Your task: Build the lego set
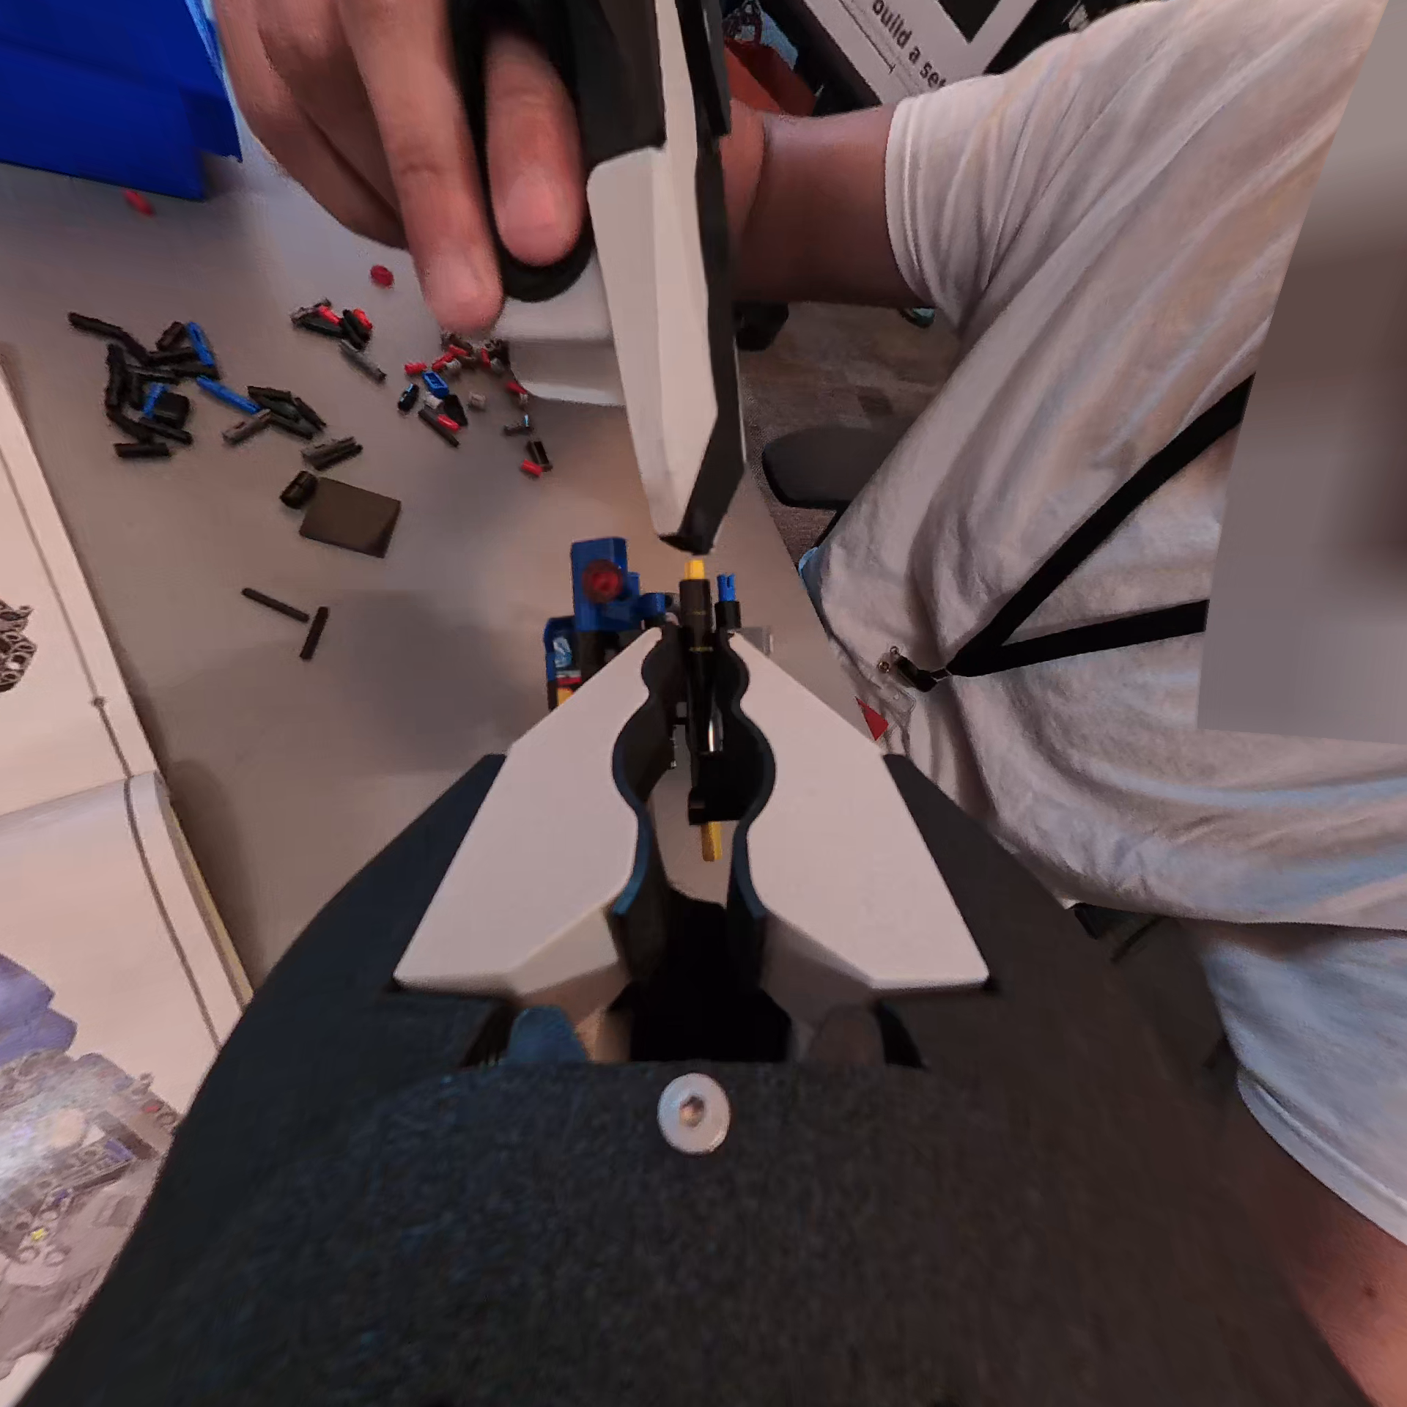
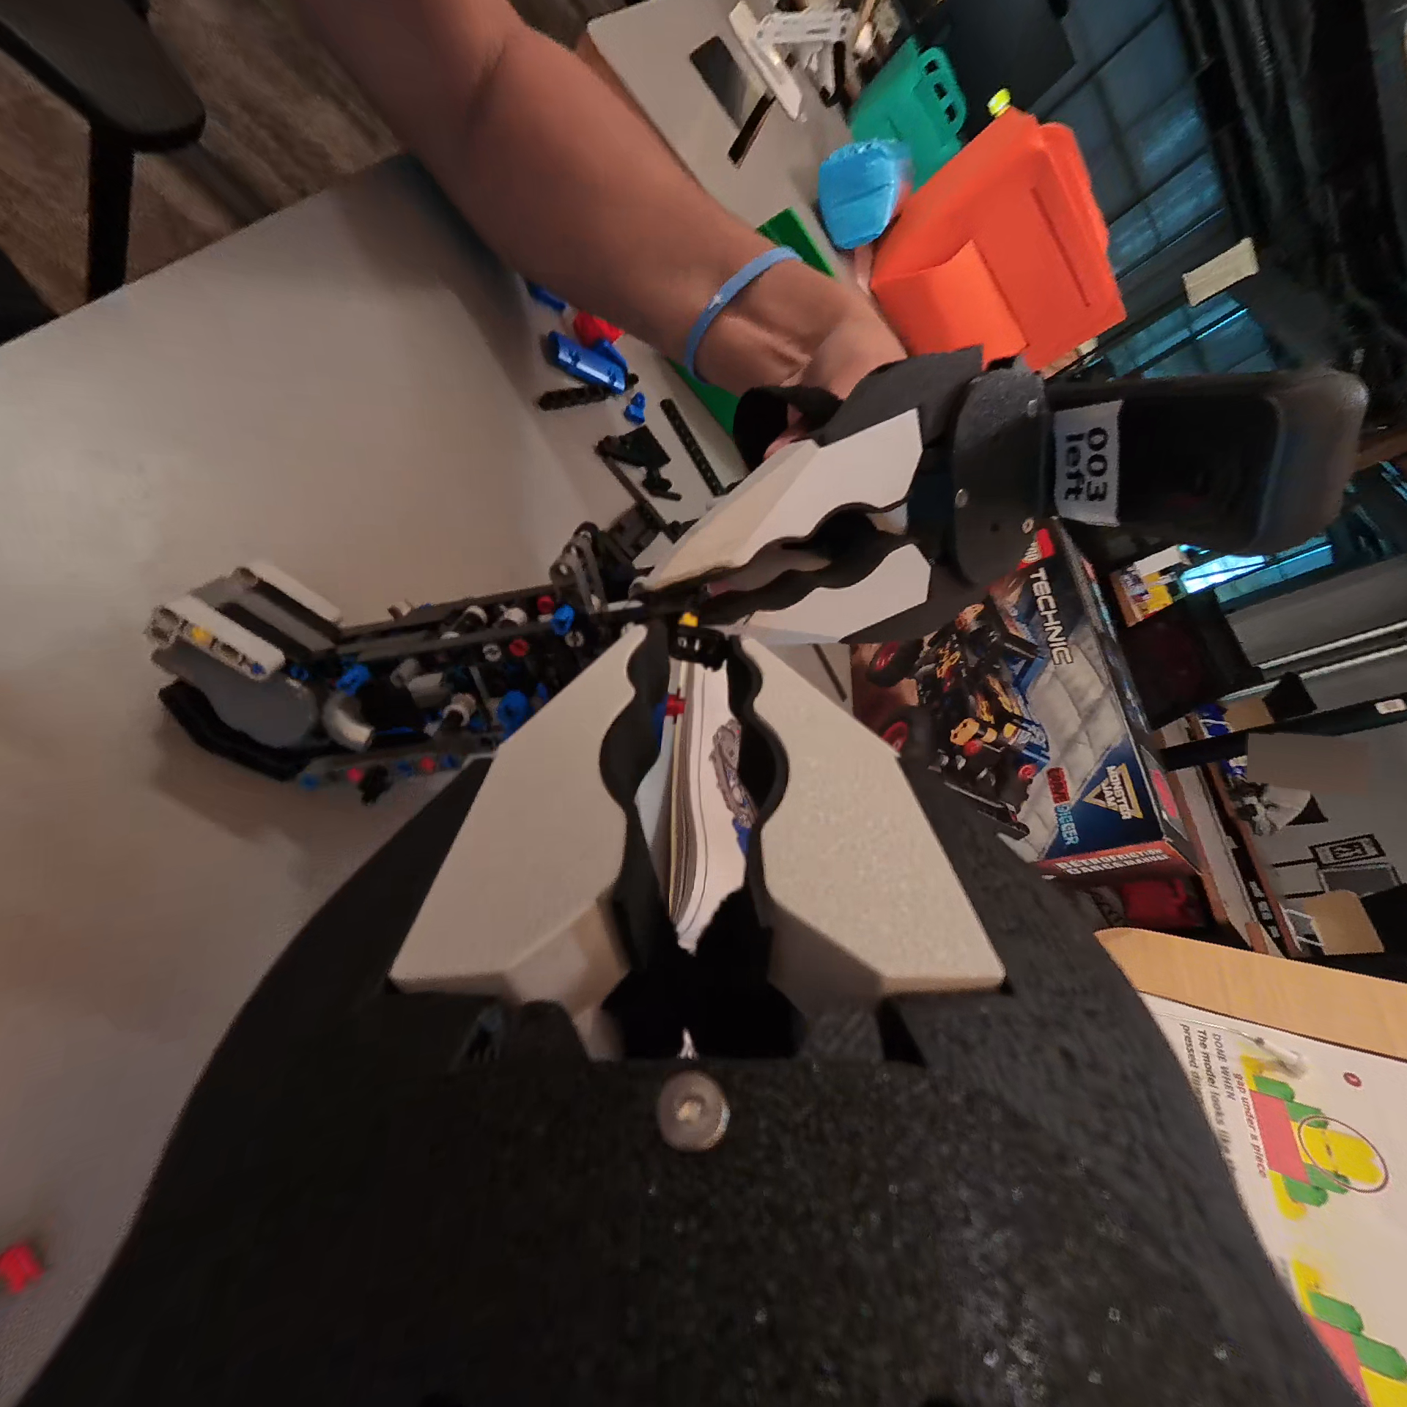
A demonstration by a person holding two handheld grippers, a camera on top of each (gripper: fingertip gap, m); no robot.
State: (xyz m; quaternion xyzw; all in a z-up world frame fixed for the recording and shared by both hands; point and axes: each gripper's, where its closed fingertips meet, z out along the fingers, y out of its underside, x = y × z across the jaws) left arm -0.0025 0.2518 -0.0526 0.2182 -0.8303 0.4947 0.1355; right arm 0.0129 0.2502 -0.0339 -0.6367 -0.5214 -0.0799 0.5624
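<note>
Alignment decided this moment: we saw the left claw (image 1: 697, 647) pinching a black shaft with a yellow axle (image 1: 694, 609) through it, the shaft's long axis running straight out along the claw's fingers, one yellow end poking past the tips and the other showing back between the pads. Directly beyond that forward yellow end, and nearly touching it, hung the tip of the right claw (image 1: 689, 537), which came down from above on almost the same line. We judged the right claw the one placed to push or take the axle. In its own view the right claw (image 2: 689, 636) stood narrowly parted at the tips, with the small black-and-yellow end at or between them; we could not tell whether it gripped the part or only met it.

Beside the shaft, on the loose-parts side, a blue sub-assembly with a red pin (image 1: 601, 590) sat close against it; whether the two were joined we could not make out. The larger grey and black Technic chassis (image 2: 365, 677) lay on the counter (image 2: 228, 426) behind the shaft in the right view, and the left claw hid where they met. Loose black, blue and red pieces (image 1: 304, 388) lay well beyond the shaft. Motion blur softened the hand.
</note>
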